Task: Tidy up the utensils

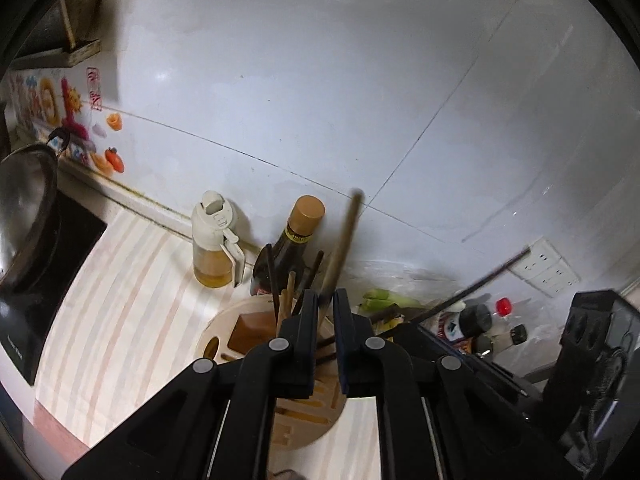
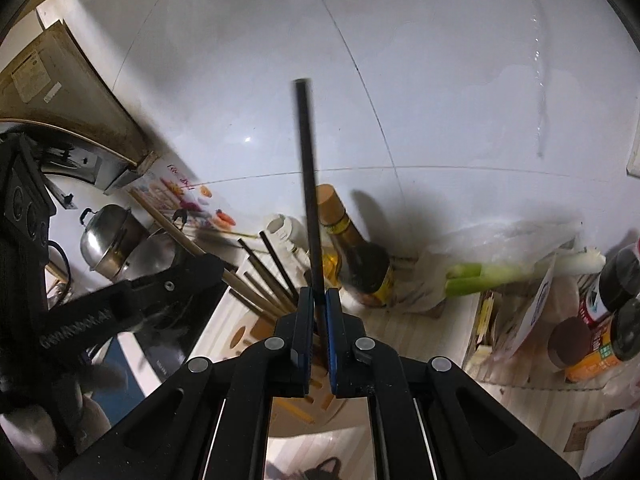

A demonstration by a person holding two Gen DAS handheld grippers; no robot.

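My left gripper point(image 1: 326, 298) is shut on a light wooden chopstick point(image 1: 344, 240) that sticks up and away past the fingertips. It hovers just above a round beige utensil holder point(image 1: 224, 332) in which several dark and wooden chopsticks point(image 1: 280, 292) stand. My right gripper point(image 2: 319, 296) is shut on a black chopstick point(image 2: 308, 184) that points up toward the wall, over the same holder point(image 2: 240, 320). The black chopstick point(image 1: 480, 284) also crosses the right of the left wrist view. In the right wrist view, the left gripper point(image 2: 200, 268) and its wooden chopstick point(image 2: 168, 224) show at the left.
A dark sauce bottle point(image 1: 296, 240) and an oil dispenser point(image 1: 214, 240) stand against the white tiled wall behind the holder. A wok point(image 1: 24, 208) sits on a black cooktop point(image 1: 52, 264) to the left. Green onion point(image 2: 500, 272), a plastic bag and spice jars point(image 2: 616, 280) crowd the right.
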